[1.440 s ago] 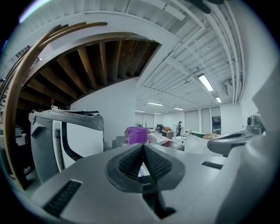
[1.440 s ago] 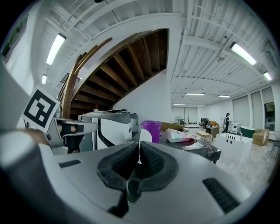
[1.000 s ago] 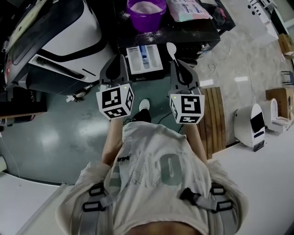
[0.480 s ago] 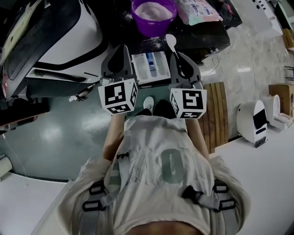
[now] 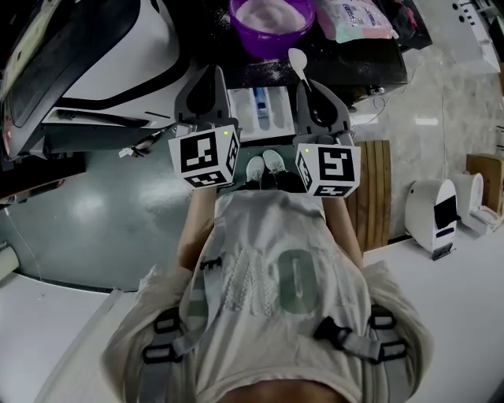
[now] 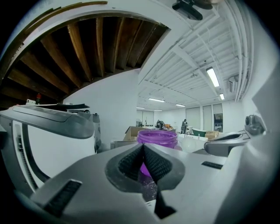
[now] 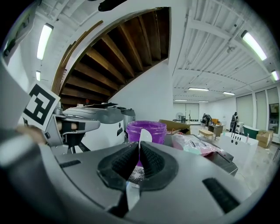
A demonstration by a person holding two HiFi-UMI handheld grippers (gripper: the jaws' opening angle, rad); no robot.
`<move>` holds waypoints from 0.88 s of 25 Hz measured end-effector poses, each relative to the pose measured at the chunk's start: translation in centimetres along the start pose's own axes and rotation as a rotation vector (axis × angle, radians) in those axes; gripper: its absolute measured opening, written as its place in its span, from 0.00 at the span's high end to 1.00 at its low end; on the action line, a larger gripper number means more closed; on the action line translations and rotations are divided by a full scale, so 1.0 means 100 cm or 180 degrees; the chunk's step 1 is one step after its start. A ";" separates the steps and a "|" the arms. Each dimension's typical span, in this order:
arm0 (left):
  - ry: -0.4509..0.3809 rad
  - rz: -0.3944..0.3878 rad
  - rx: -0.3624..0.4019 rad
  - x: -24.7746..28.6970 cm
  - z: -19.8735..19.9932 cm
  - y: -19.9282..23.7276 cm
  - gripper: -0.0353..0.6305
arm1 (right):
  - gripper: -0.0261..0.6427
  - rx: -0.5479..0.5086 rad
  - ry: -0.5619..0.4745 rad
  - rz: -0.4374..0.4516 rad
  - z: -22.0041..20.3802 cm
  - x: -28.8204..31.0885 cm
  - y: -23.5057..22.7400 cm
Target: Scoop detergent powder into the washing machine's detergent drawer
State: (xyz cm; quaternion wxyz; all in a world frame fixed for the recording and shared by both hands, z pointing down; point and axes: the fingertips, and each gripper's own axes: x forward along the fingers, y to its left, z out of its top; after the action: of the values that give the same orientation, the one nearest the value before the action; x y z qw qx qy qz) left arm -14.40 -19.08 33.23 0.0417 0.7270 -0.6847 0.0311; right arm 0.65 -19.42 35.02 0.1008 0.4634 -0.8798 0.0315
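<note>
While the right gripper (image 7: 139, 154) stays clenched on the handle of a white spoon (image 5: 297, 60), the bowl of that spoon has moved closer to the purple tub (image 5: 272, 22) of powder than it was a second ago. It now stands upright just short of the tub's near wall, above a dark table top (image 5: 370, 59) dusted with spilled grains. Whether the bowl carries any powder cannot be told.

The left gripper (image 6: 143, 151) has its jaws pressed together on nothing and points at the same tub.

The person has stepped forward over the last second. The pulled-out detergent drawer (image 5: 240, 110), white with a blue insert, now lies low between the two grippers rather than slightly ahead of them, and it is near the person's shoes. The washing machine (image 5: 102, 55) fills the left of the scene. A detergent bag (image 5: 358, 20) lies to the right of the tub.

By my reading, this is the approach to a scoop. The spoon has yet to dip into the tub, and the drawer waits close by for the pour.

Both grippers are held level and side by side, aimed away from the body, with the forearms tucked beside the torso and the marker cubes (image 5: 206, 155) toward the person.
</note>
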 end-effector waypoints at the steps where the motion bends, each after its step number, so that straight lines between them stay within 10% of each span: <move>1: -0.0003 0.0019 -0.0001 0.003 0.000 0.000 0.91 | 0.96 -0.0001 -0.0001 0.0017 0.000 0.002 -0.002; 22: 0.0028 0.0095 0.0027 0.010 0.001 -0.004 0.91 | 0.96 0.0068 0.0007 -0.0009 -0.006 -0.001 -0.020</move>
State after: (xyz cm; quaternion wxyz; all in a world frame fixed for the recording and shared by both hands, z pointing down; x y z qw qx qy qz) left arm -13.97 -20.02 33.18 0.0412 0.7167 -0.6951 0.0378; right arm 2.42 -20.42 35.54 0.0969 0.4657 -0.8787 0.0412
